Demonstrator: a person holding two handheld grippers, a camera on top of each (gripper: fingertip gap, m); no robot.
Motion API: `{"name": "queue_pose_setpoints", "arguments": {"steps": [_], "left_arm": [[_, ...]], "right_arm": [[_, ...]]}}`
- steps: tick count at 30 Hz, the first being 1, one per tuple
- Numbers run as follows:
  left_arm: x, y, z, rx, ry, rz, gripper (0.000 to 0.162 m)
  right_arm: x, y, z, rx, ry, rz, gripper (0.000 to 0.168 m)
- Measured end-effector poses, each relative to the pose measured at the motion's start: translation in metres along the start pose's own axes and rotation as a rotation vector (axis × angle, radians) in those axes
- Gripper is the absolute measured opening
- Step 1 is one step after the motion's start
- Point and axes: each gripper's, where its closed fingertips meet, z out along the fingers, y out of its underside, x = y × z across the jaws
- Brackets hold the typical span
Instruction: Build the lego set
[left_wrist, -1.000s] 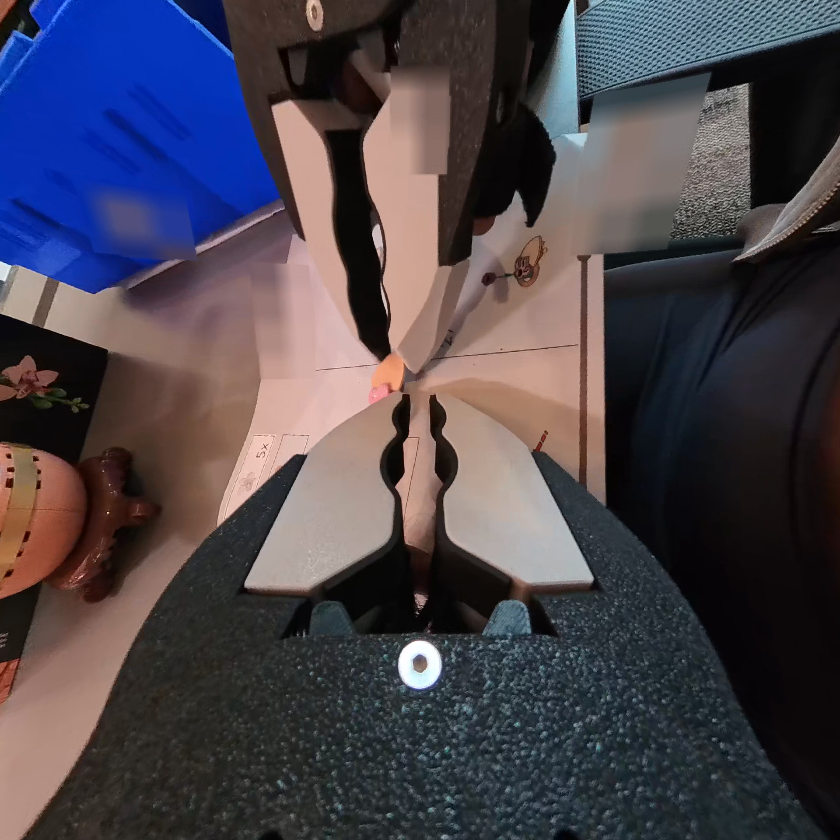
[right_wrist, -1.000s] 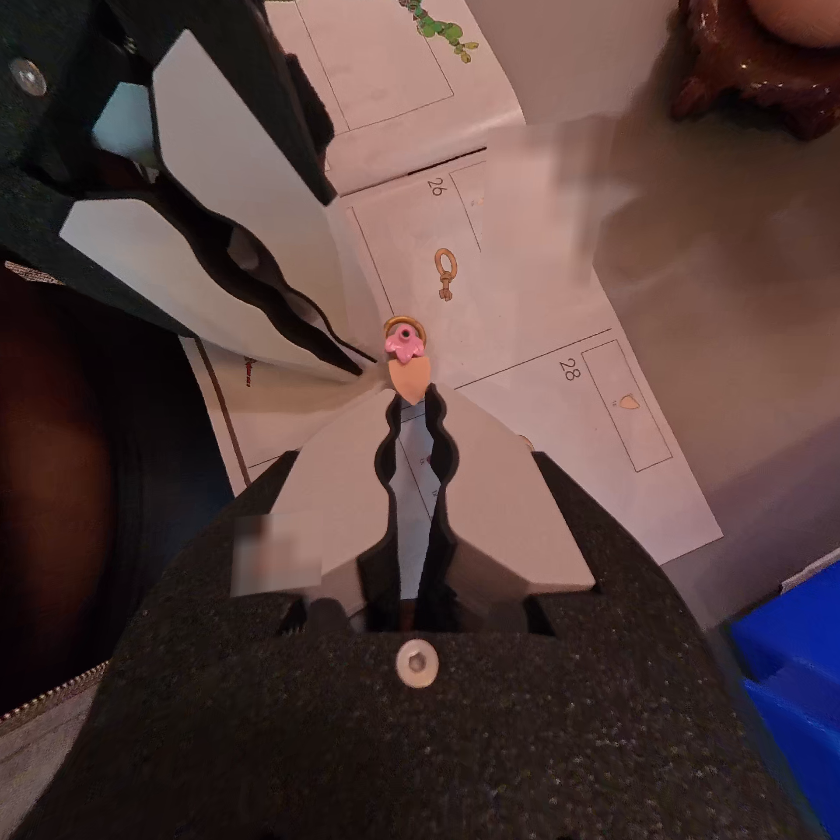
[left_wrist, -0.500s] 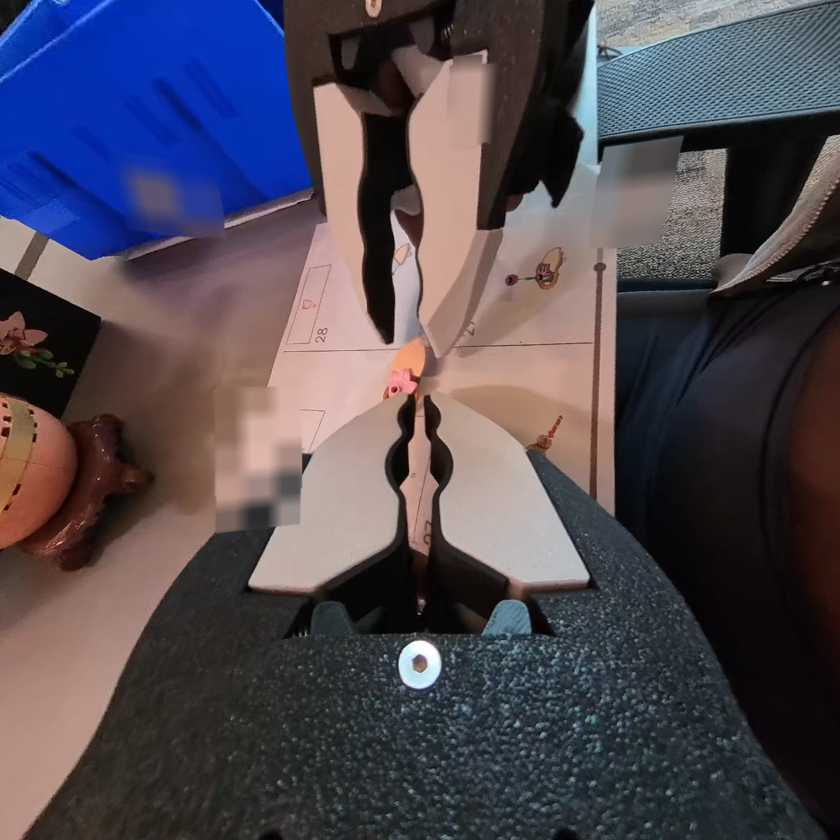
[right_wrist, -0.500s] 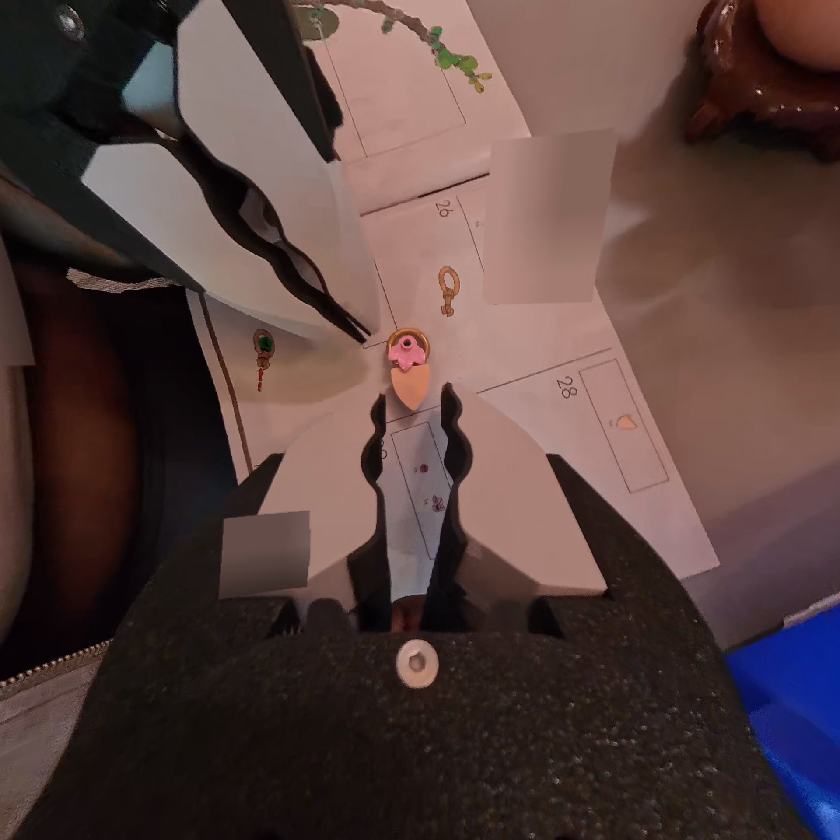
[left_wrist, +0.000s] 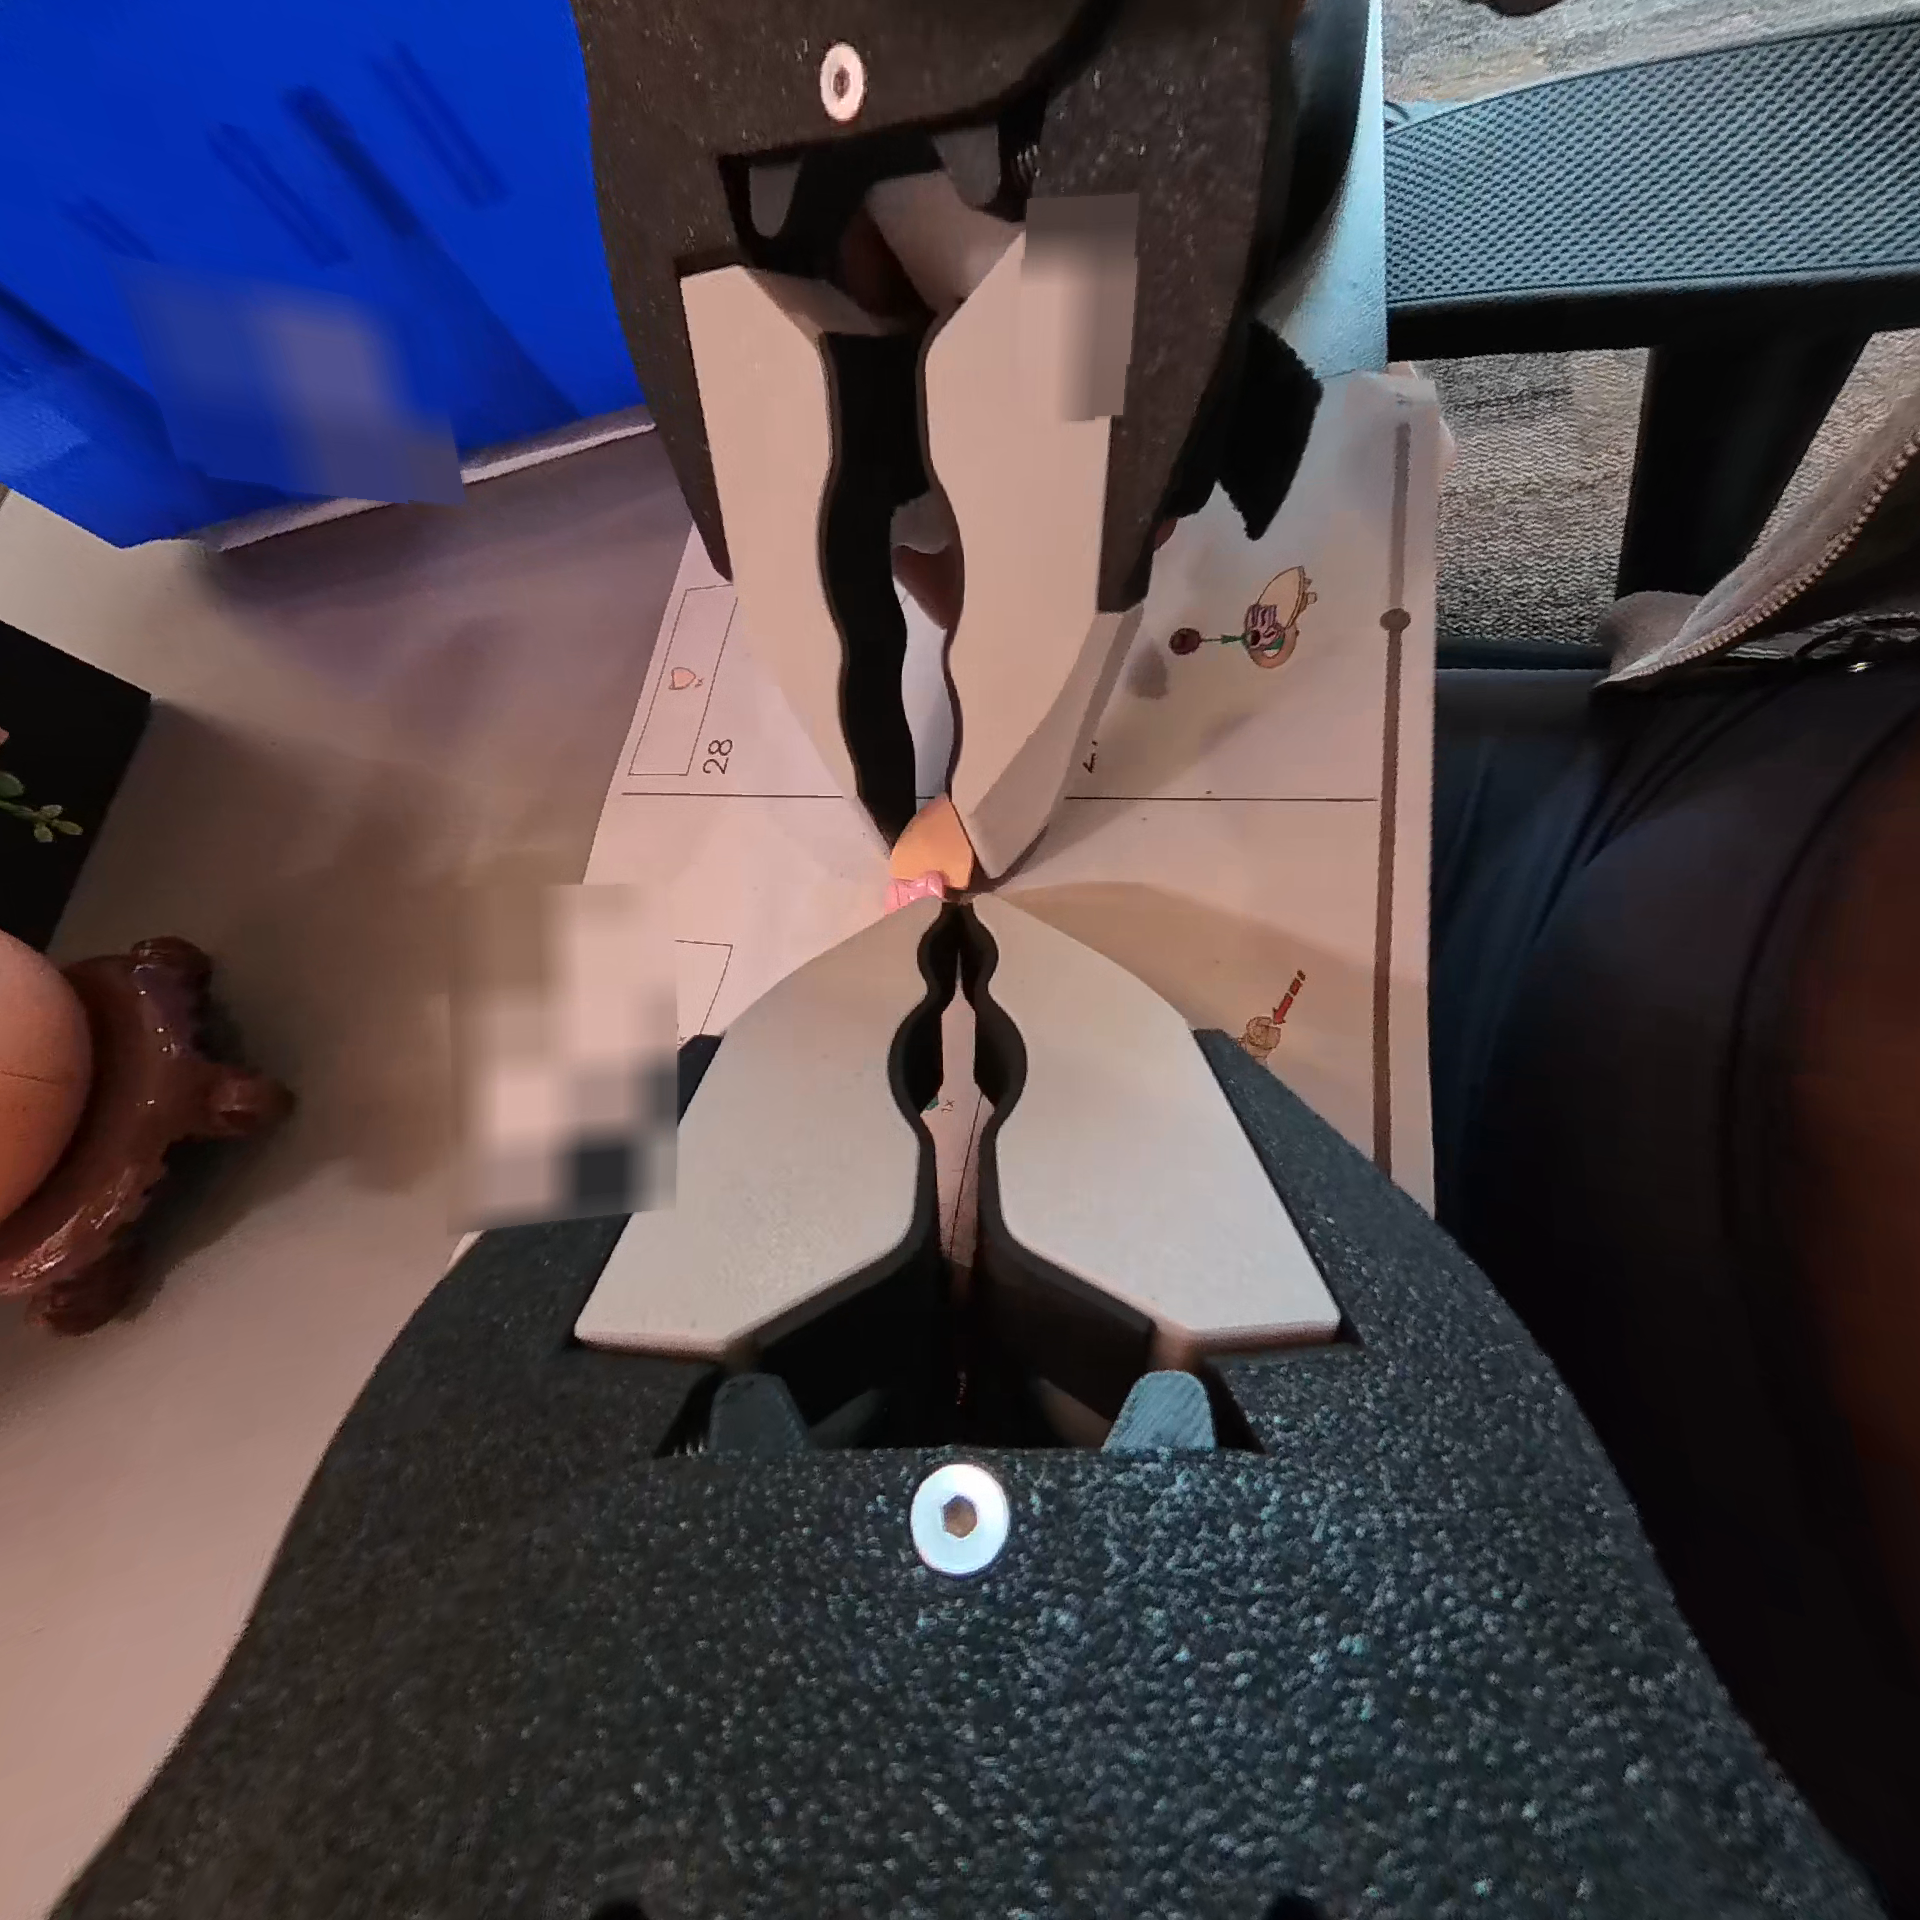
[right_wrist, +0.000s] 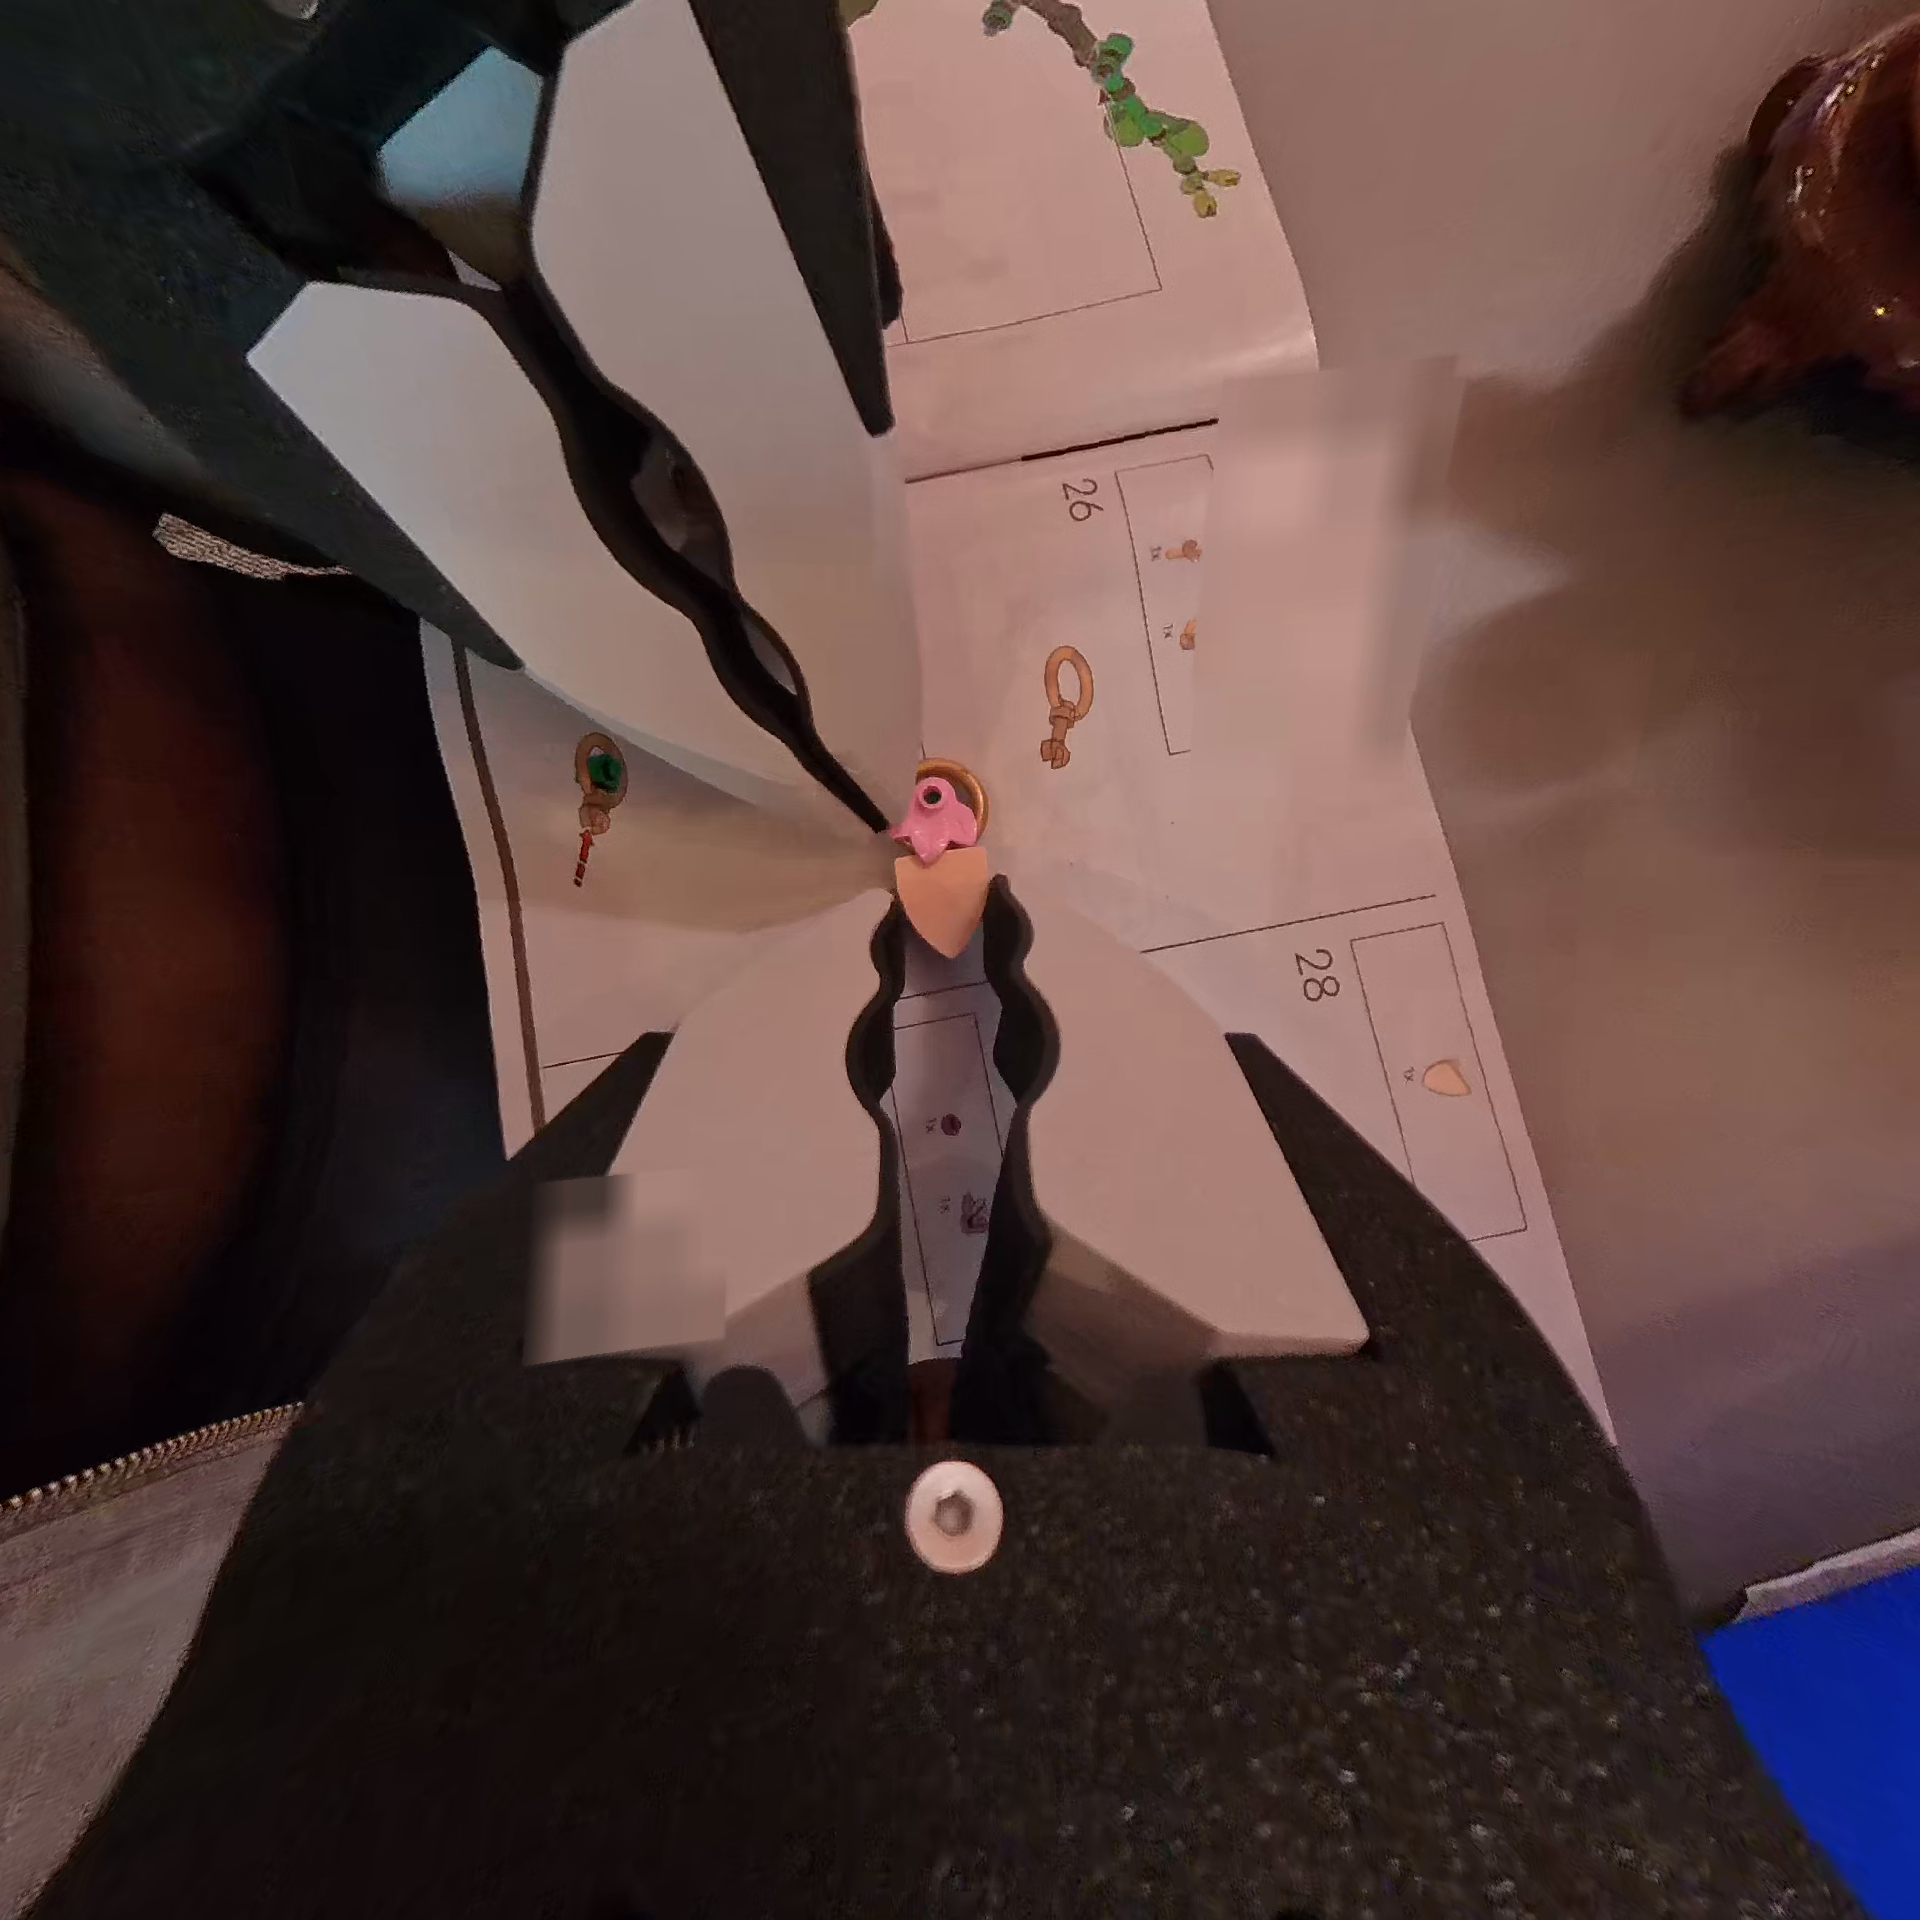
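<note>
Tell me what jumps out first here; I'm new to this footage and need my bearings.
Two grippers meet tip to tip over an open instruction booklet. The left gripper pinches a small pink flower piece, while the right gripper holds the tan petal against it. A blue bin sits behind.

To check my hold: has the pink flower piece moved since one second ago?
Yes, slightly: the pink flower piece now sits nearer the ring drawing on the instruction booklet.
</note>
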Motion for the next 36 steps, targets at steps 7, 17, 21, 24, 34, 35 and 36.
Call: {"name": "queue_pose_setpoints", "arguments": {"steps": [7, 17, 21, 24, 34, 35, 36], "left_arm": [[0.004, 0.000, -0.003, 0.005, 0.027, -0.008, 0.000], [0.004, 0.006, 0.001, -0.037, 0.033, -0.010, 0.000], [0.005, 0.007, 0.002, -0.047, 0.046, -0.009, 0.000], [0.004, 0.006, 0.001, -0.037, 0.038, -0.012, 0.000], [-0.003, 0.009, -0.003, -0.034, 0.032, -0.081, 0.000], [-0.003, 0.009, -0.003, -0.033, 0.032, -0.081, 0.000], [-0.003, 0.009, -0.003, -0.032, 0.033, -0.078, 0.000]], "right_arm": [[0.002, 0.000, 0.000, -0.011, 0.007, 0.032, 0.014], [0.001, -0.003, 0.002, -0.012, 0.011, -0.009, 0.014], [0.001, -0.004, 0.003, -0.019, 0.012, -0.018, 0.014], [0.001, -0.003, 0.003, -0.021, 0.010, -0.022, 0.014], [0.001, -0.003, 0.002, -0.032, 0.009, -0.036, 0.014], [0.001, -0.003, 0.002, -0.034, 0.010, -0.039, 0.014], [0.001, -0.003, 0.002, -0.036, 0.011, -0.042, 0.014]]}}
